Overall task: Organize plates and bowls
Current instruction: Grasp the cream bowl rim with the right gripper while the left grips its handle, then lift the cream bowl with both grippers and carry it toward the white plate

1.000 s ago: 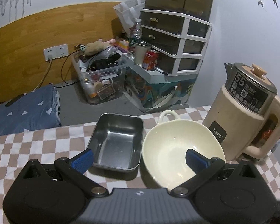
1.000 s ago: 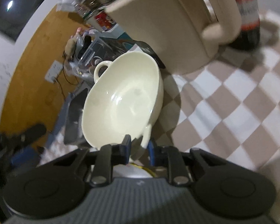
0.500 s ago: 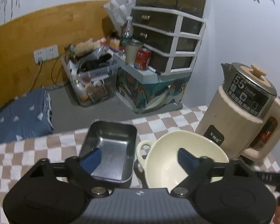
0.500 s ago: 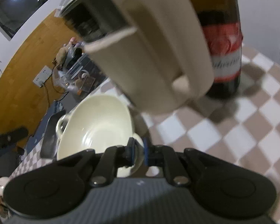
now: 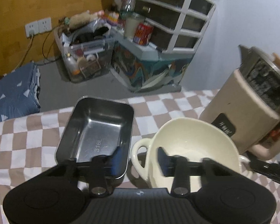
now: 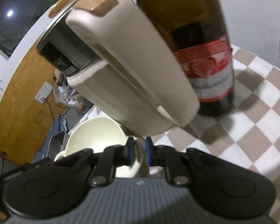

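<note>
A cream bowl (image 5: 192,145) with two loop handles sits on the checked cloth beside a steel rectangular tray (image 5: 95,130). My left gripper (image 5: 140,158) straddles both. One finger is inside the tray, the other inside the bowl, and the bowl's left handle (image 5: 140,149) and the tray's right wall lie between the closing jaws. I see no pad pressing. My right gripper (image 6: 139,149) holds the bowl (image 6: 95,134) by its right handle, its jaws easing slightly apart. It shows as a dark bar (image 5: 267,168) in the left wrist view.
A beige electric kettle (image 5: 252,102) stands just right of the bowl, very close above my right gripper (image 6: 130,74). A brown bottle with a red label (image 6: 201,56) stands behind it. Past the table edge are a storage bin, a drawer unit and a blue cushion.
My left jaws have narrowed from wide open and dropped closer over the tray and bowl. The right gripper has carried the bowl toward the kettle, which now fills its view.
</note>
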{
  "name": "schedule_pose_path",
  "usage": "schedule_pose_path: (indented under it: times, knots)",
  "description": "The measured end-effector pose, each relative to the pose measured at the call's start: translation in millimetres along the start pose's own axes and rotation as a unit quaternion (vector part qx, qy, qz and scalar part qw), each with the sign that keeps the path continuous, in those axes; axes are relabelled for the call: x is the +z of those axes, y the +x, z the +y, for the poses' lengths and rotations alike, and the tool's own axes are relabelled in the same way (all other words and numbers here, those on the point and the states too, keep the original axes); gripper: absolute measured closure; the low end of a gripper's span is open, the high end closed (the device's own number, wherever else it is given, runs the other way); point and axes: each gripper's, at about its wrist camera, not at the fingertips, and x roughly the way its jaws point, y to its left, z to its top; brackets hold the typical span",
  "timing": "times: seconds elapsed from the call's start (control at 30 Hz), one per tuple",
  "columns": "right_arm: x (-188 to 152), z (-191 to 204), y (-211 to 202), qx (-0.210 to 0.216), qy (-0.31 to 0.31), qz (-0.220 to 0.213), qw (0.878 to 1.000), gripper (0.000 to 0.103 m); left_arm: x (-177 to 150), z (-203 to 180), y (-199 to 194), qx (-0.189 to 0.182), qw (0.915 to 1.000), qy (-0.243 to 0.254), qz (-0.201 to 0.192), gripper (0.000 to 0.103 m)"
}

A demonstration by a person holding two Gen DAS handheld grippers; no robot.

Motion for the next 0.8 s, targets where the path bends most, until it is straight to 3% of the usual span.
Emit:
schedule_pose_path:
  times: [0.03,0.23,0.57,0.8]
  knots:
    - [-0.9,-1.0,-2.7,0.001,-0.005,-0.002,1.0,0.086,0.8,1.6,5.4,0.0,1.0,-0.004,0.006,0.081]
    - [-3.0,-5.0,-7.9,0.011,-0.019,-0.002,1.0,0.086,2.1,6.7,15.0,-0.002,0.9999,-0.005,0.015,0.093]
    - [0.5,0.4,1.3,-0.011,-0.019,0.005,1.0,0.092,-8.7,-5.2,3.3,-0.001,0.9996,0.021,0.017,0.092]
    - [-5.2,-18.5,-31.4,-0.025,-0.014,0.018,0.999,0.093,-19.2,-24.4,3.4,-0.04,0.9979,0.043,0.029,0.092]
